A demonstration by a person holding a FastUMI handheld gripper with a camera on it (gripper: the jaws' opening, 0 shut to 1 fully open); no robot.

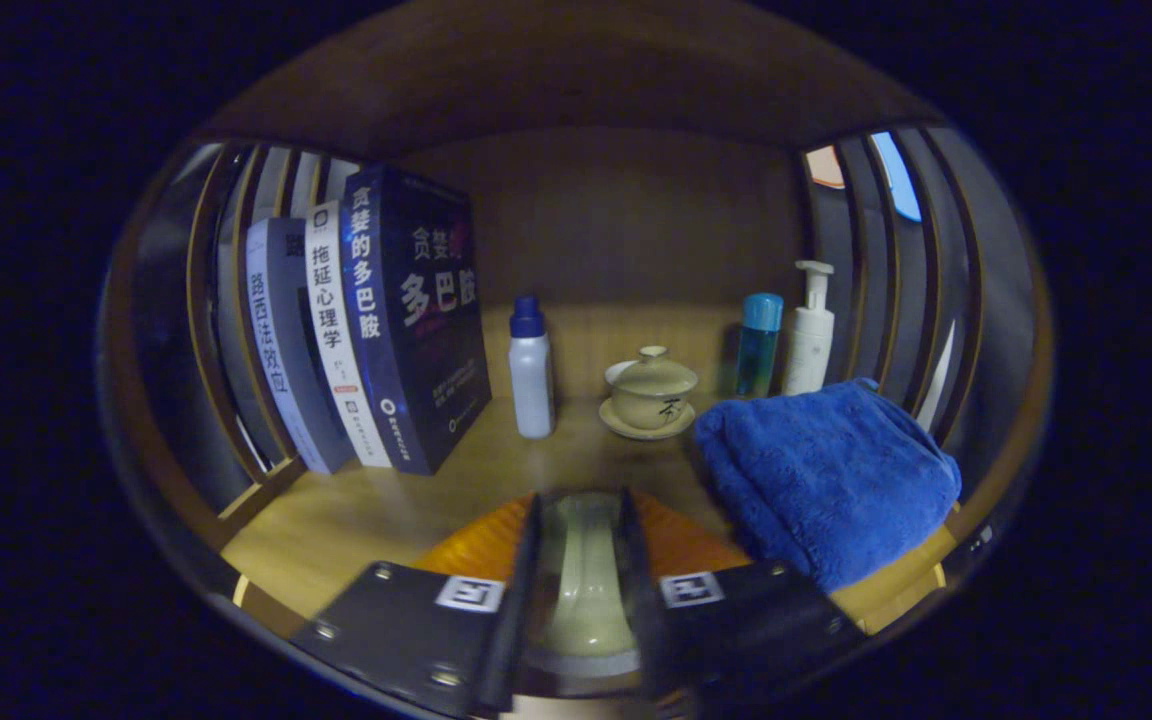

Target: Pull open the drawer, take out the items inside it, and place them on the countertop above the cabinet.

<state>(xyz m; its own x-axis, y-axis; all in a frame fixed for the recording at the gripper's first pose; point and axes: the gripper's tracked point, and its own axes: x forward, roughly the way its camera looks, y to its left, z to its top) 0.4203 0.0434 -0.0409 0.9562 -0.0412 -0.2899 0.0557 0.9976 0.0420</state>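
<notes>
— Two fingers (581, 530) pinch a pale cup (586, 590) between them, over an orange mat (481, 545) on the countertop (356, 510).

— Why there?

— Probably to set it down; the towel (826, 480) lies right of the cup, the lidded teacup (651, 390) beyond.

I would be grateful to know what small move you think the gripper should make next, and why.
Probably lower straight down and then open. The gripper is shut on a pale cup-like piece, held over an orange ribbed item just above the wooden countertop. The blue towel lies close on one side and the lidded teacup is beyond the fingers, so sideways travel looks unwise.
</notes>
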